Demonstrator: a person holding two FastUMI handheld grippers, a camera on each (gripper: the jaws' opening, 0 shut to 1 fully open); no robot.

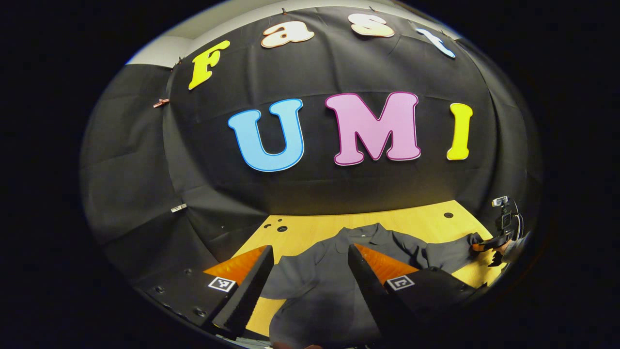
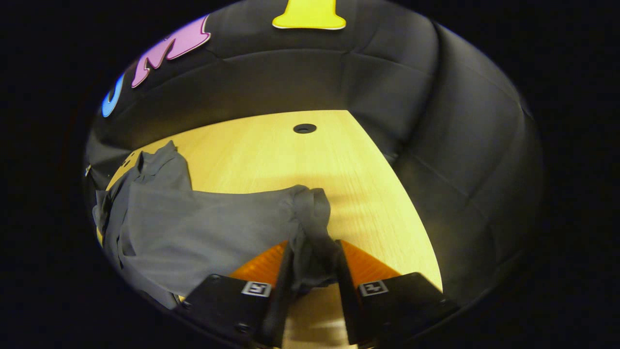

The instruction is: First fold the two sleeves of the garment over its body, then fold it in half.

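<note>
Pinching sleeve end (image 2: 312, 228): right gripper (image 2: 314, 278) jaws | left gripper (image 1: 310, 286) jaws spread above garment (image 1: 334, 281) | garment lay on worktop (image 2: 290, 160)

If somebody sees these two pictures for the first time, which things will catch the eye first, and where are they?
A dark grey collared shirt lies spread on the pale yellow wooden table, its collar towards the booth's wall. In the right gripper view, the right gripper is shut on the sleeve end, near the table's middle. In the left gripper view, the left gripper hangs open over the shirt's body.
</note>
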